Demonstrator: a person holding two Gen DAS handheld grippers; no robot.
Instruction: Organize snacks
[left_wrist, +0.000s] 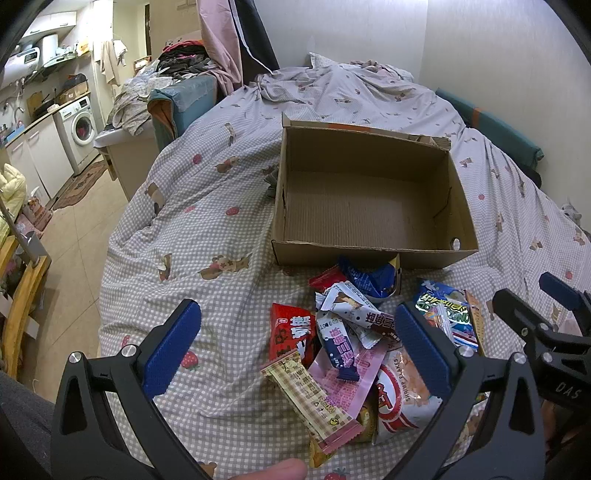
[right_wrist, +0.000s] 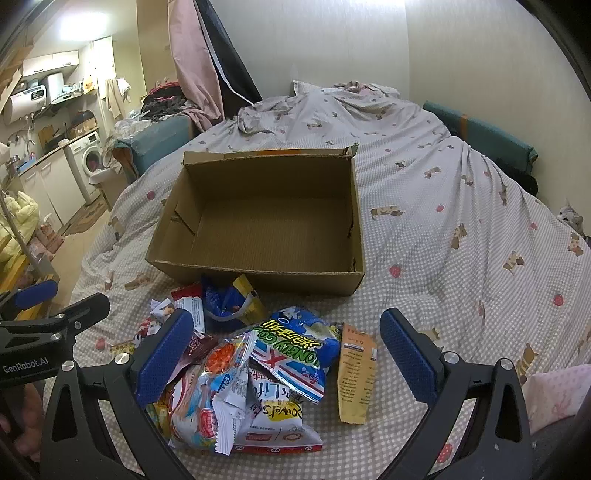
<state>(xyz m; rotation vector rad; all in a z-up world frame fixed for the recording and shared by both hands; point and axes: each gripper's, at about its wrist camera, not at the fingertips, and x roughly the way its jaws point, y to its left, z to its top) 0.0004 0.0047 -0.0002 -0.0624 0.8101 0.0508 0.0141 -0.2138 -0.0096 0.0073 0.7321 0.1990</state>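
Left hand-held gripper (left_wrist: 297, 345) and right hand-held gripper (right_wrist: 286, 352), both with fingers spread and holding nothing, hover above a pile of snack packets (right_wrist: 255, 373) heaped on the bed (left_wrist: 207, 229) near its front edge. An orange packet (right_wrist: 356, 373) lies just beside the pile. Just behind the pile stands an open cardboard box (right_wrist: 258, 273), nothing inside it, toward the bed's middle.

Right tool (right_wrist: 286, 358) open above snack pile (right_wrist: 258, 373); cardboard box (right_wrist: 258, 273) behind.
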